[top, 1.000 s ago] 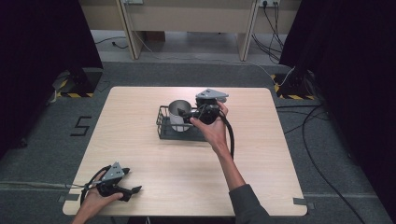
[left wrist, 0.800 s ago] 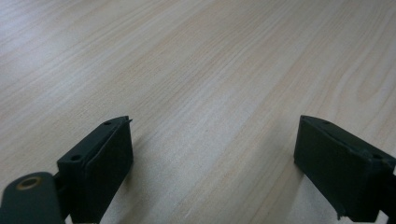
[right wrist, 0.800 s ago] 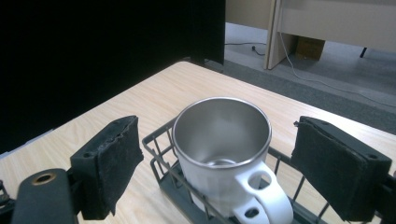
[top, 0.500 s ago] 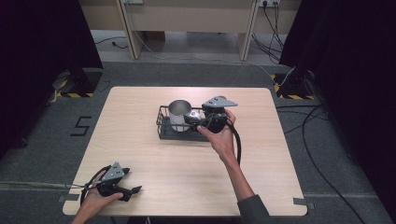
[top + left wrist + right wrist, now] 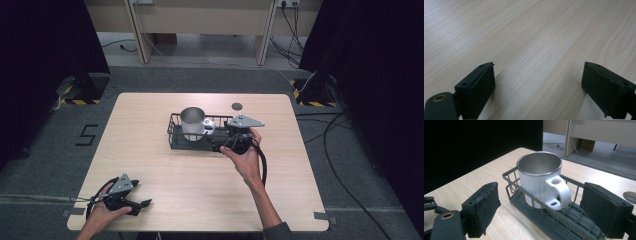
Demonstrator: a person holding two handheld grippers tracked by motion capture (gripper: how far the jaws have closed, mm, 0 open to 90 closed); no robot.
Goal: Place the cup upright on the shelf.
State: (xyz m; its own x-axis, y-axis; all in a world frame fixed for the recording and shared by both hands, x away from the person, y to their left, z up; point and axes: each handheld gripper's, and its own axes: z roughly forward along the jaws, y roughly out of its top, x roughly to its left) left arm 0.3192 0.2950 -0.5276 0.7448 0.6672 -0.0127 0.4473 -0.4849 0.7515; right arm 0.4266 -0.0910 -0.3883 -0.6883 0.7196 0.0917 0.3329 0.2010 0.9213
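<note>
here the right gripper (image 5: 223,145) is hovering at the basket (image 5: 176,134), jaws standing wide apart, gripping nothing. the mug (image 5: 540,178) is standing upright in the basket's left end, mid-table toward the far edge. the left gripper (image 5: 142,204) is resting wide apart at the near left corner.

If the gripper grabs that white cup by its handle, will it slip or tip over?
The mug looks rigid, so it probably won't bend. Its smooth white handle may be a bit slippery, though the right gripper has rough dark pads that should help. Standing upright in the wire basket, it seems unlikely to tip, but held by the handle alone it might tilt.
</note>
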